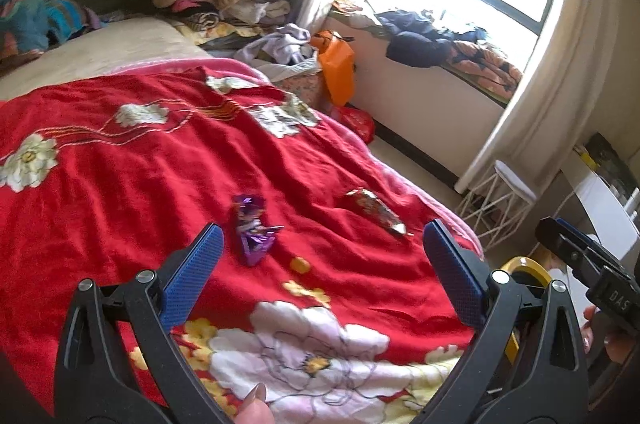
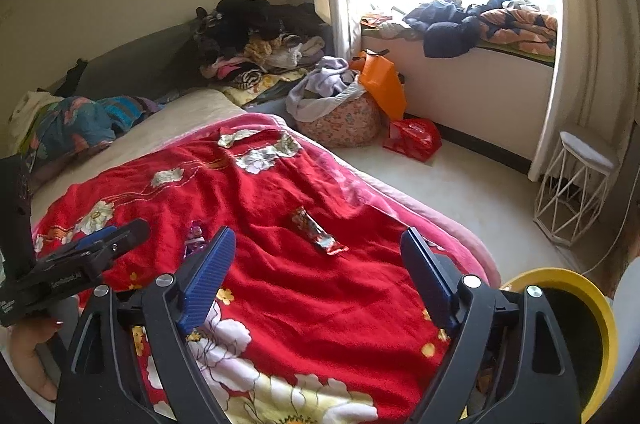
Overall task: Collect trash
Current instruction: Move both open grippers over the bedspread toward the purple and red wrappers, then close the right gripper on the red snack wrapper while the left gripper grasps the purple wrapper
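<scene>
A crumpled purple wrapper (image 1: 253,229) lies on the red flowered blanket (image 1: 120,184), just ahead of my open, empty left gripper (image 1: 320,236). A brown and red snack wrapper (image 1: 376,211) lies to its right. In the right wrist view the brown wrapper (image 2: 318,231) lies ahead of my open, empty right gripper (image 2: 316,248), and the purple wrapper (image 2: 195,240) shows at the left, partly behind the left finger. A yellow-rimmed bin (image 2: 576,316) stands on the floor at the bed's right edge; it also shows in the left wrist view (image 1: 524,266).
Piles of clothes (image 2: 260,40) lie at the bed's head and on the window ledge (image 2: 480,20). A floral basket (image 2: 340,120), an orange bag (image 2: 380,84) and a red bag (image 2: 412,138) sit on the floor. A white wire stool (image 2: 576,184) stands by the curtain.
</scene>
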Tool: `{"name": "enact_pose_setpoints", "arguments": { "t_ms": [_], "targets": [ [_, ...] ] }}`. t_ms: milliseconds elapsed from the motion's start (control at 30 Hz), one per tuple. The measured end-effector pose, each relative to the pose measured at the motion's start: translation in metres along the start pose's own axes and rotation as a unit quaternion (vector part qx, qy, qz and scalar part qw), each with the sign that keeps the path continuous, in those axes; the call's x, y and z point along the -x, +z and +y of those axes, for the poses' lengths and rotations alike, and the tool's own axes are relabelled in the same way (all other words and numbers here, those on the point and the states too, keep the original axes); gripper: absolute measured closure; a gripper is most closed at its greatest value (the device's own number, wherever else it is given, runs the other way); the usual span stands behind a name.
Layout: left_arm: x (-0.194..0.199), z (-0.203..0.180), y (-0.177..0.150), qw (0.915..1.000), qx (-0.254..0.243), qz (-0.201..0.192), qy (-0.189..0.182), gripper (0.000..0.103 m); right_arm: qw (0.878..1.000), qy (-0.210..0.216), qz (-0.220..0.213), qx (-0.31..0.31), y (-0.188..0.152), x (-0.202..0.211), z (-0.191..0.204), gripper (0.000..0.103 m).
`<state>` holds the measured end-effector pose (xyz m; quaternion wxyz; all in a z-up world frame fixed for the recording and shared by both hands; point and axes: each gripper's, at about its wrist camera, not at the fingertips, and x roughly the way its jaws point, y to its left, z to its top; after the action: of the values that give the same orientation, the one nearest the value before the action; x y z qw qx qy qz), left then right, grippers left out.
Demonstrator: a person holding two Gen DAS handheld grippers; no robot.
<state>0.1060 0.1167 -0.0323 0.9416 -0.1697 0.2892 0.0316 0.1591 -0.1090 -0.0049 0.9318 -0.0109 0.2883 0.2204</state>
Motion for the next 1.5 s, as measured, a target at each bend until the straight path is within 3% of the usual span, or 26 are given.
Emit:
{"name": "enact_pose_setpoints", "arguments": {
  "t_ms": [267, 667, 833, 1167, 1333, 1433, 1500],
  "targets": [
    [-0.010, 0.028, 0.000, 0.9995, 0.026, 0.012, 0.017, 0.011, 1.000, 0.010, 0.017, 0.018, 0.002, -0.037, 0.006, 0.021],
    [-0.058, 0.048, -0.011, 0.9961, 0.047, 0.066, 0.036, 0.011, 0.995, -0.006, 0.094, 0.039, -0.008, -0.131, -0.005, 0.021],
    [-0.080, 0.050, -0.016, 0.9941, 0.056, 0.087, 0.035, 0.011, 0.992, -0.002, 0.120, 0.046, -0.010, -0.162, -0.007, 0.027],
    [-0.106, 0.058, -0.017, 0.9907, 0.073, 0.106, 0.045, 0.027, 0.983, -0.007, 0.170, 0.072, -0.019, -0.213, -0.006, 0.040],
    [-0.108, 0.060, -0.020, 0.9905, 0.073, 0.104, 0.052, 0.034, 0.981, 0.009, 0.184, 0.062, -0.027, -0.219, -0.007, 0.071],
    [-0.108, 0.060, -0.020, 0.9903, 0.073, 0.103, 0.058, 0.045, 0.982, 0.011, 0.178, 0.064, -0.032, -0.211, -0.003, 0.082],
    [-0.106, 0.061, -0.021, 0.9902, 0.074, 0.101, 0.061, 0.051, 0.983, 0.013, 0.172, 0.057, -0.034, -0.204, -0.002, 0.083]
  ]
}}
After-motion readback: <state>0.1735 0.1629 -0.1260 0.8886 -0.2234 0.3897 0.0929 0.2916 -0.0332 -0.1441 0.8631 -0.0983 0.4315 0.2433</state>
